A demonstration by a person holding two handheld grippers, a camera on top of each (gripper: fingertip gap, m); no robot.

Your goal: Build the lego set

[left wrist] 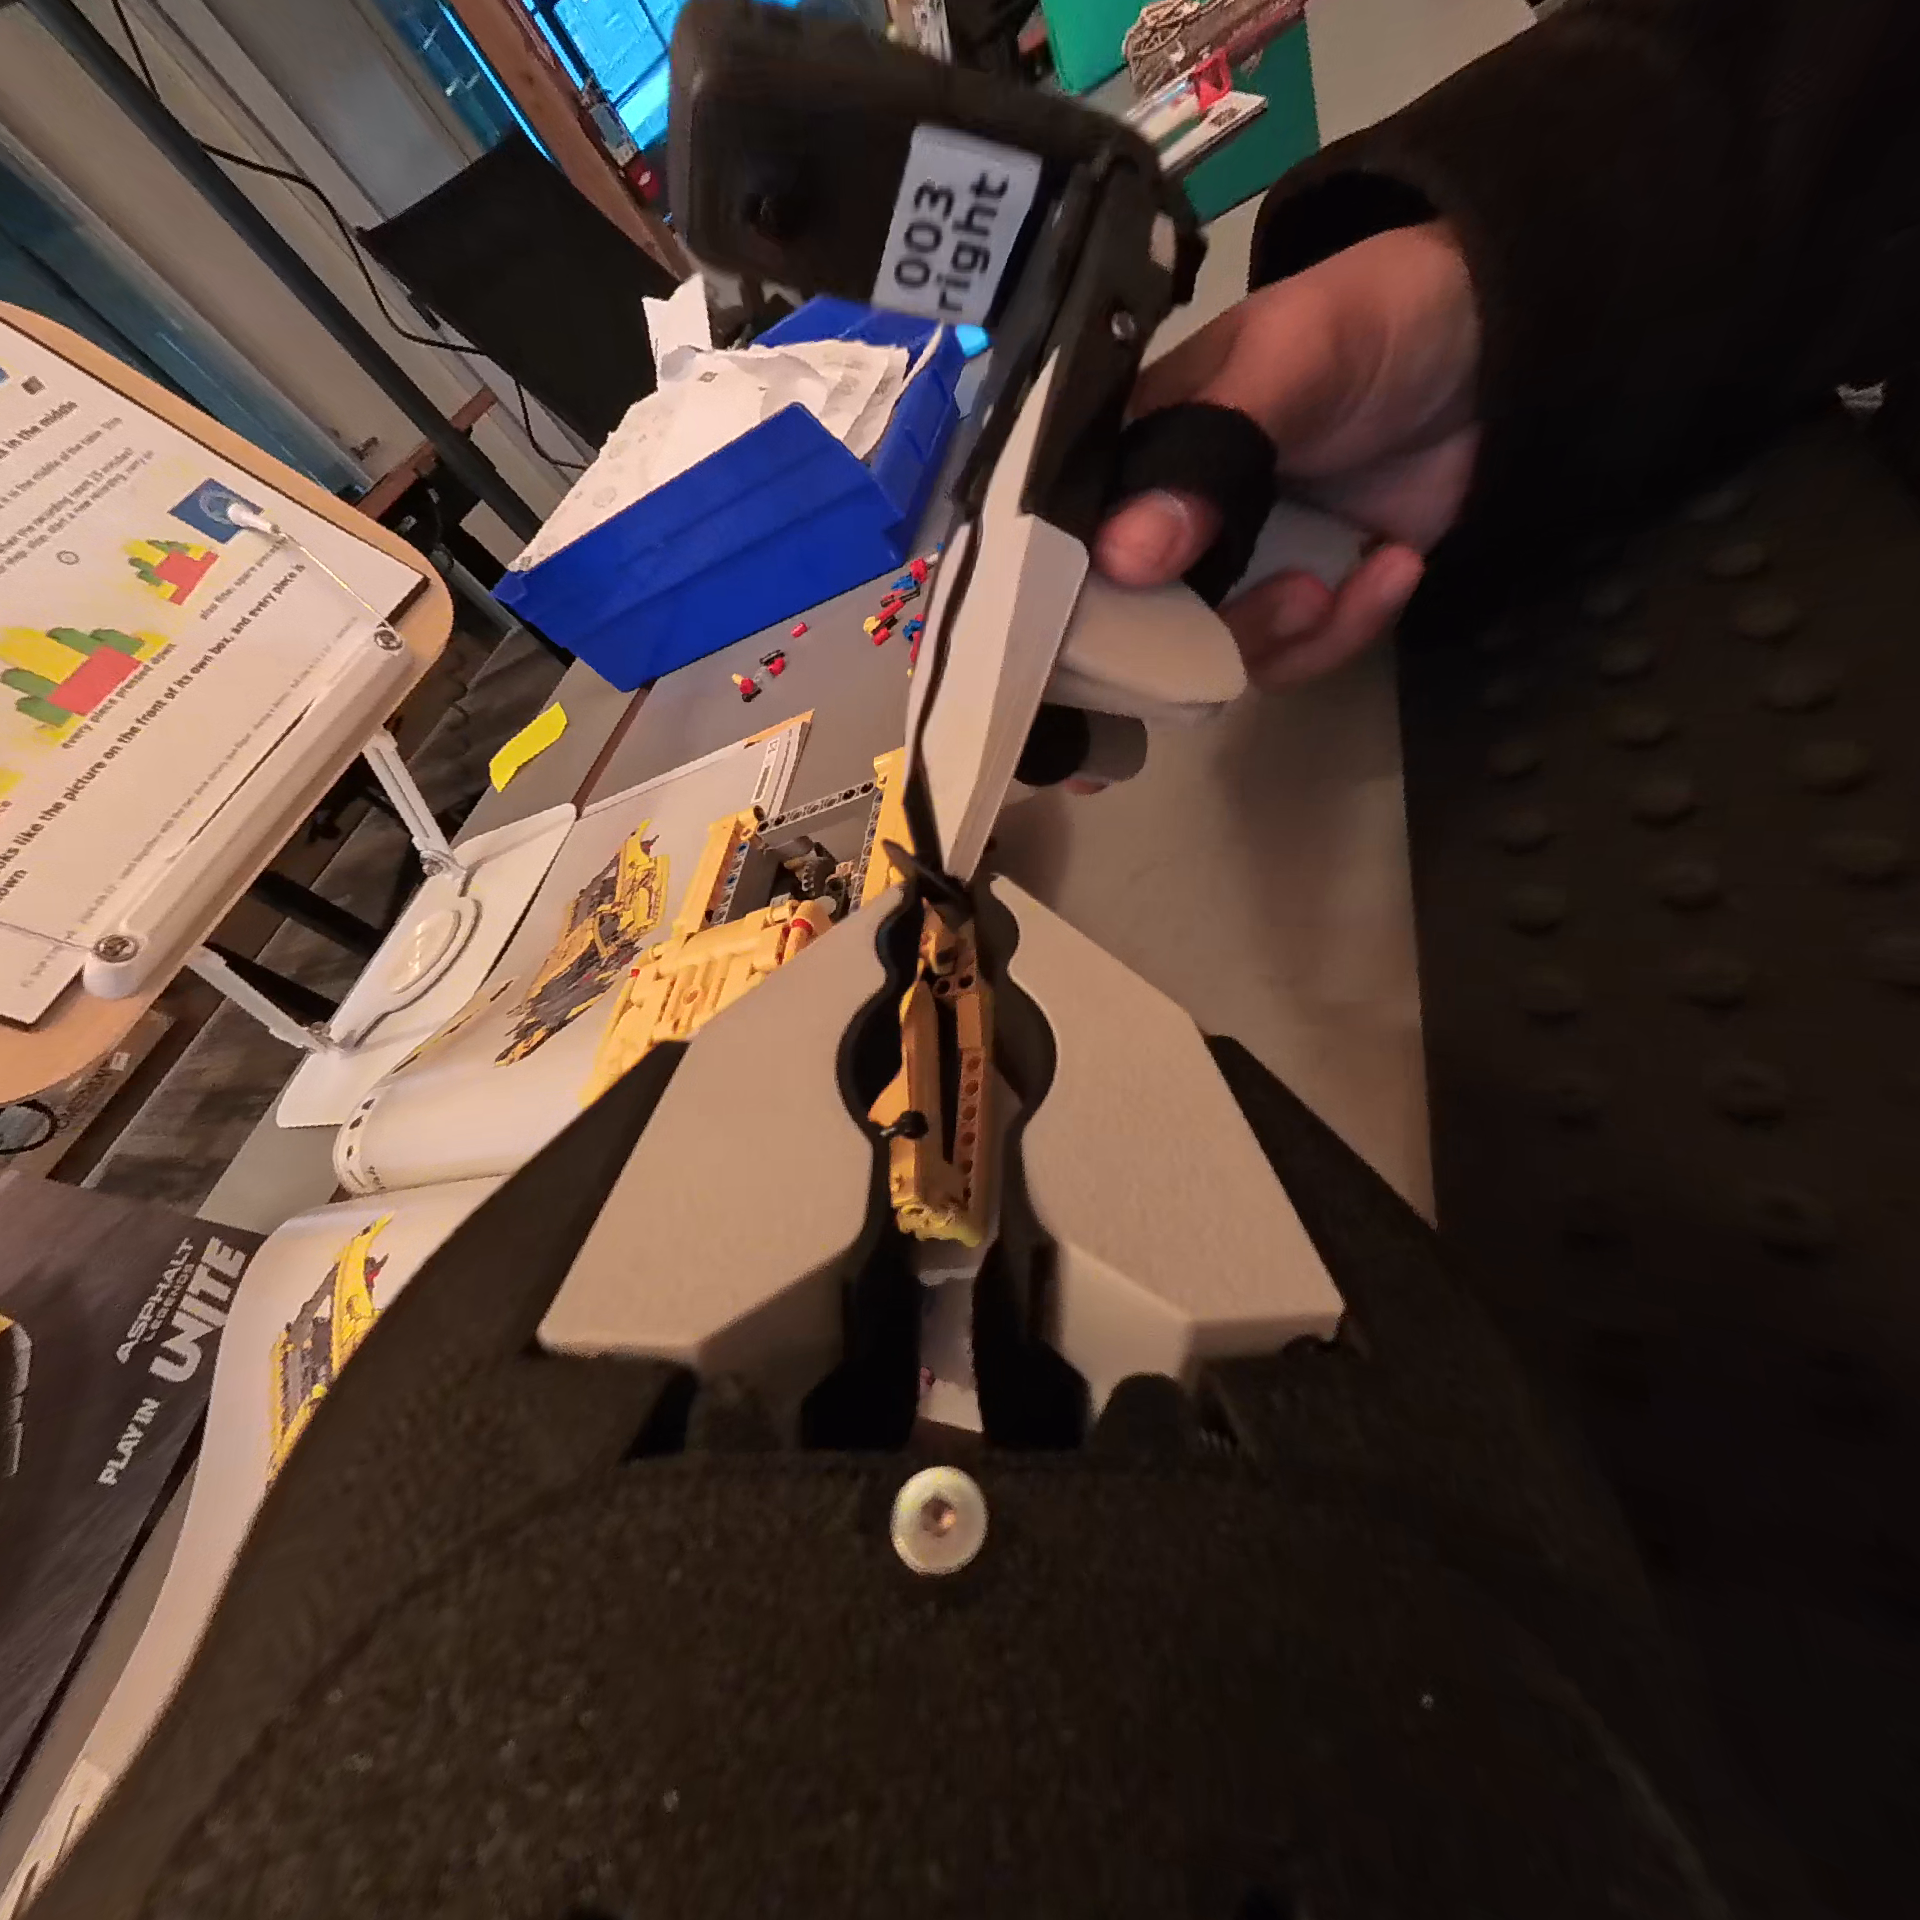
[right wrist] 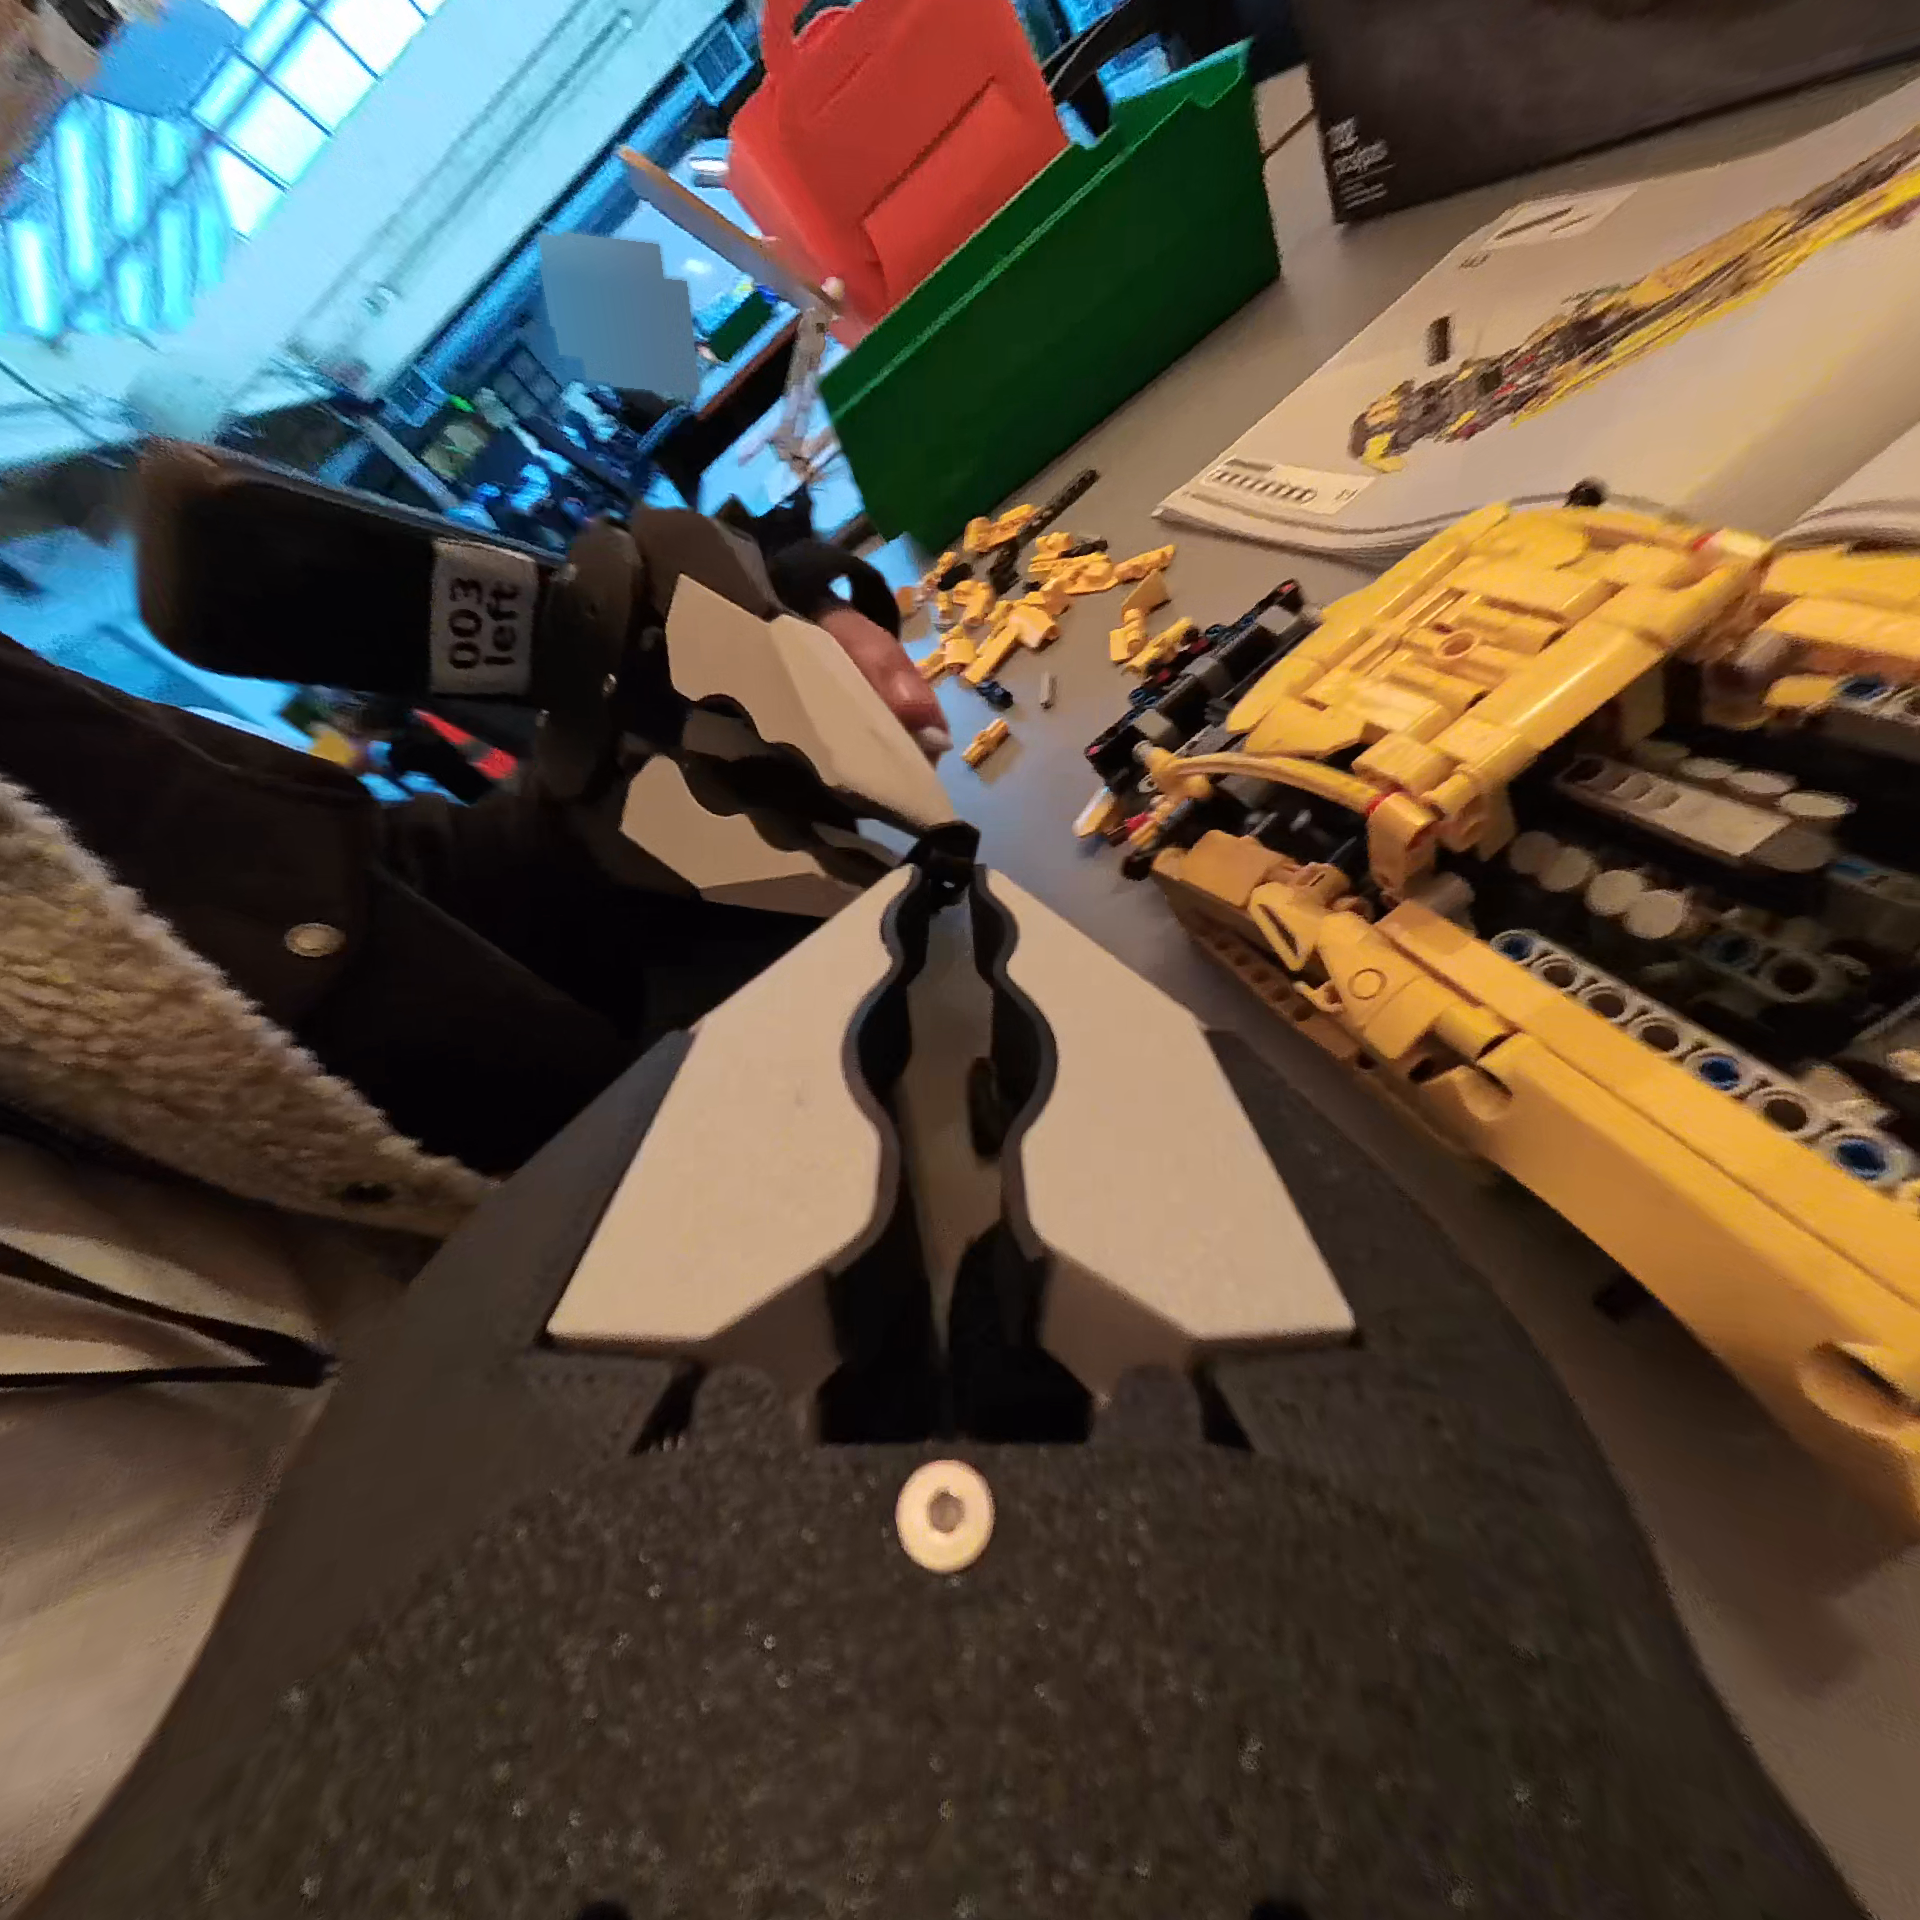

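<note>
Left gripper (left wrist: 940,904), with pale grey faceted fingers on a black body, is seen nearly closed on a yellow perforated lego sub-assembly (left wrist: 940,1081); the piece is clamped between the finger faces with its long axis running along the fingers, toward their tips. Right gripper (right wrist: 940,847), of the same build, is closed to a narrow gap on a small black pin-like lego part (right wrist: 948,844) pinched at the very tips; what the dark shape deeper in its gap may be cannot be told. Both tip pairs are brought together above the grey tabletop (right wrist: 1049,862), nearly touching; the black part is presented at the forward end of the yellow piece, so the coming insertion is judged to depend on the pin being lined up with a hole at that end. A large yellow lego vehicle model (right wrist: 1507,727) lies just beside the right gripper, on its right. Printed tags are carried on both gripper housings, and printing is borne by the open instruction booklet (right wrist: 1558,343), a dark lego box (left wrist: 94,1403) and an instruction board on a stand (left wrist: 156,644); none is transcribed. Loose yellow lego pieces (right wrist: 1039,603) lie beyond, near a green bin (right wrist: 1049,343).
</note>
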